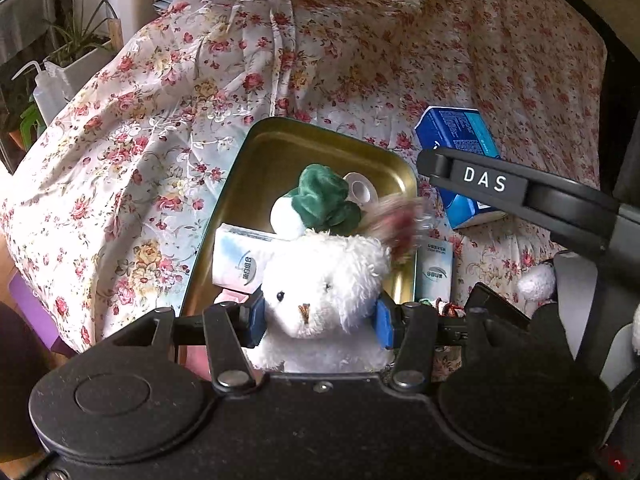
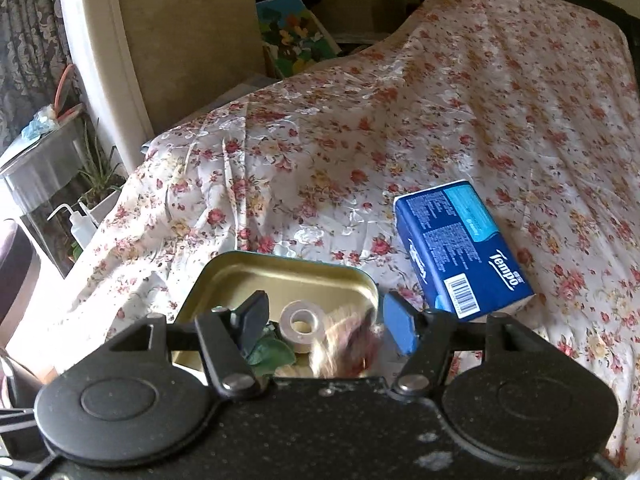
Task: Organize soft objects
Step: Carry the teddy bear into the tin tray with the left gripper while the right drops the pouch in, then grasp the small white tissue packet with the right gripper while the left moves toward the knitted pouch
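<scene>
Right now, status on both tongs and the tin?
Left tongs shut on white plush bear. Right tongs open, blurred brown plush between pads. Gold tin holds green plush, tape roll. Nothing blocking.

One gold tin (image 1: 240, 200) holds one green-and-white plush (image 1: 320, 200), one tape roll (image 1: 362, 190) and two small tissue packs (image 1: 240, 264). One white plush bear (image 1: 320, 292), one blue tissue box (image 2: 464, 248).
</scene>
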The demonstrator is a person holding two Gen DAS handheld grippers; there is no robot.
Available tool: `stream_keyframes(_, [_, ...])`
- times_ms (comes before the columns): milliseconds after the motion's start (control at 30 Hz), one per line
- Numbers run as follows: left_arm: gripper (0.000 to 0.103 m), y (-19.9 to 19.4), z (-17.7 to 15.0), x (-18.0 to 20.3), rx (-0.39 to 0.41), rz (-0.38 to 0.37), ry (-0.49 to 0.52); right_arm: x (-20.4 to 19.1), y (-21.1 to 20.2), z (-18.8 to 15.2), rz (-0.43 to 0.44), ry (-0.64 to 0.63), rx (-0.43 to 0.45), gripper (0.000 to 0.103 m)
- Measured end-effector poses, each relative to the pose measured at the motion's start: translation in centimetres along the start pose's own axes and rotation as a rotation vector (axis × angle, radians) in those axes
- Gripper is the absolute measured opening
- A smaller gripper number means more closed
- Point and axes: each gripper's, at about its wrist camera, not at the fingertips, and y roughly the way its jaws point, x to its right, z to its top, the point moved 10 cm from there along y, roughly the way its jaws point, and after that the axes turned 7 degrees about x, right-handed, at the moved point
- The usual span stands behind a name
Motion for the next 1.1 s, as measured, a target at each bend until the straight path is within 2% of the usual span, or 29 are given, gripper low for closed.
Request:
stream_keyframes(200, [0.051,0.1,0.0,-0.1,-0.001,0.011,0.0,1.2,-0.6,-0.9,-0.012,0.009,-0.009,0.064])
stream_keyframes(267, [0.055,0.1,0.1,0.0,0.006,0.01,0.004,1.8,-0.9,-1.3,-0.019,0.013,-0.013,0.064])
stream_keyframes(333, [0.064,0.0,0.3,-0.1,0.017,0.009,0.0,2.4,-1.1,-1.6,-0.026,0.017,-0.016,0.064])
stream_keyframes(800, [0.067,0.5,0.0,-0.5,0.0,0.032,-0.014,5.3,-2.9,-3.7,-0.054,0.047,-0.026,0.065])
stream_keyframes(1100, [0.068,0.4,-0.6,0.9,-0.013,0.026,0.045,8.7,-3.3,-6.9,-0.114,0.075,-0.072,0.066])
